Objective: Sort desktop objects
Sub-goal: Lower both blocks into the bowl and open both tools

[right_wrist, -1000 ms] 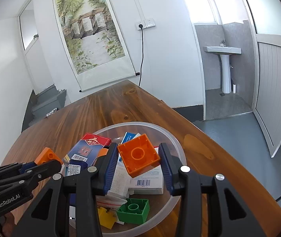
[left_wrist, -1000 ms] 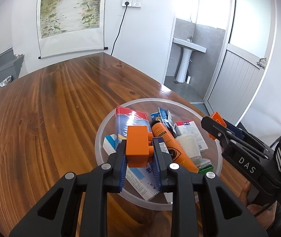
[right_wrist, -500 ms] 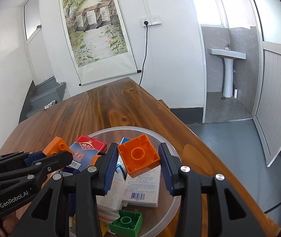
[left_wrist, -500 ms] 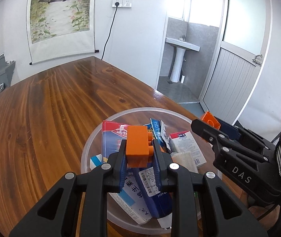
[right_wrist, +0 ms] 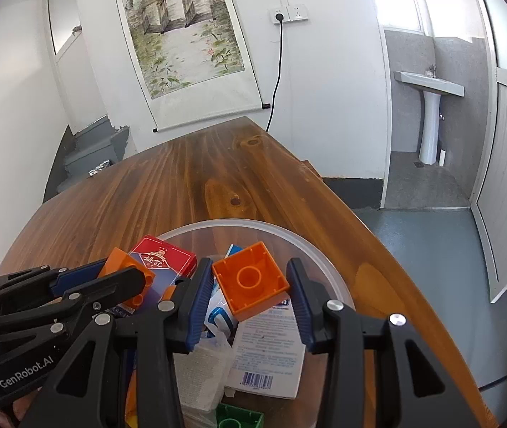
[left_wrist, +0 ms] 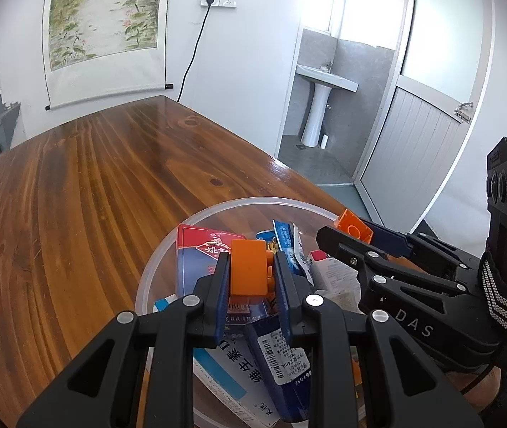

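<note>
Over the wooden table's [left_wrist: 75, 196] clear bowl [right_wrist: 328, 267], both down-tilted claws pinch orange bricks: left claw [left_wrist: 251, 278], right claw [right_wrist: 251, 287].

We can read "DAS" in grey letters on the side of the right tool [left_wrist: 355, 230]. On the side of the left tool [right_wrist: 125, 278] we read "GenRobot.AI". The dark blue tube [left_wrist: 282, 360] has a white label with a barcode, and we can make out "24mL" and "KOSE" on it. The red and blue box [right_wrist: 162, 262] shows Chinese letters we cannot read well. The white box [right_wrist: 265, 353] has a barcode and print too small for us to read.
</note>
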The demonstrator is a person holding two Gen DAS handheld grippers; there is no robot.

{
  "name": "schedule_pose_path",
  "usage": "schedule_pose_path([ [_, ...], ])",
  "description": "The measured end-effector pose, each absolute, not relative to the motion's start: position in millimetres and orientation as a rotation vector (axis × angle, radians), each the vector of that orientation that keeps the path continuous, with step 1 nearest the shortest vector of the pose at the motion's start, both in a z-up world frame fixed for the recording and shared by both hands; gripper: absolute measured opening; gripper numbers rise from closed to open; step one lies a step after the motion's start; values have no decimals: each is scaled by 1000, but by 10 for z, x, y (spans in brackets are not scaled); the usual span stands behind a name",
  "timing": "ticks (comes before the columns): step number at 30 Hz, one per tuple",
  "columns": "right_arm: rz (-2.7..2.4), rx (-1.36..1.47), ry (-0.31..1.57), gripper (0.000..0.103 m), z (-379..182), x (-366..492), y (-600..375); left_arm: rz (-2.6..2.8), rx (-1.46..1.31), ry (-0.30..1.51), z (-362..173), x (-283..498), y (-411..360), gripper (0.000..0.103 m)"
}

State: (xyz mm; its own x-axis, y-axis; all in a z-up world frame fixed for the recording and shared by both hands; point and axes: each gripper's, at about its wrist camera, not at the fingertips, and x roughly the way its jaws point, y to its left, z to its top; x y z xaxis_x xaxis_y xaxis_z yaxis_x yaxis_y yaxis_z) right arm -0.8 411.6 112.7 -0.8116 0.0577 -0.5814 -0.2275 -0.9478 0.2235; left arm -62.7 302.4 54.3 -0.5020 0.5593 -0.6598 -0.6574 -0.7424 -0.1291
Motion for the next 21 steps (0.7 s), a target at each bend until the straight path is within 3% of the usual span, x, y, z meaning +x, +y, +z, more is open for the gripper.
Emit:
schedule_pose_path([
  [5,2804,-888,454,47,1116,25,4160,2218,-925,119,582,-651,2976,30],
  [7,2805,-882,467,50,1119,35,4168,2226,-905,117,619,-628,2961,43],
  [9,2799,-872,475,62,1118,39,4174,2247,-876,121,661,-596,2942,52],
  [15,2780,-823,379,64,1150,82,4100,2279,-863,113,711,-563,2882,53],
  [16,2777,-815,370,66,1153,91,4094,2287,-860,115,714,-551,2872,53],
  [18,2772,-795,364,83,1156,120,4096,2311,-856,130,721,-515,2845,53],
  [21,2736,-758,338,84,1154,155,4112,2349,-867,155,722,-464,2787,54],
])
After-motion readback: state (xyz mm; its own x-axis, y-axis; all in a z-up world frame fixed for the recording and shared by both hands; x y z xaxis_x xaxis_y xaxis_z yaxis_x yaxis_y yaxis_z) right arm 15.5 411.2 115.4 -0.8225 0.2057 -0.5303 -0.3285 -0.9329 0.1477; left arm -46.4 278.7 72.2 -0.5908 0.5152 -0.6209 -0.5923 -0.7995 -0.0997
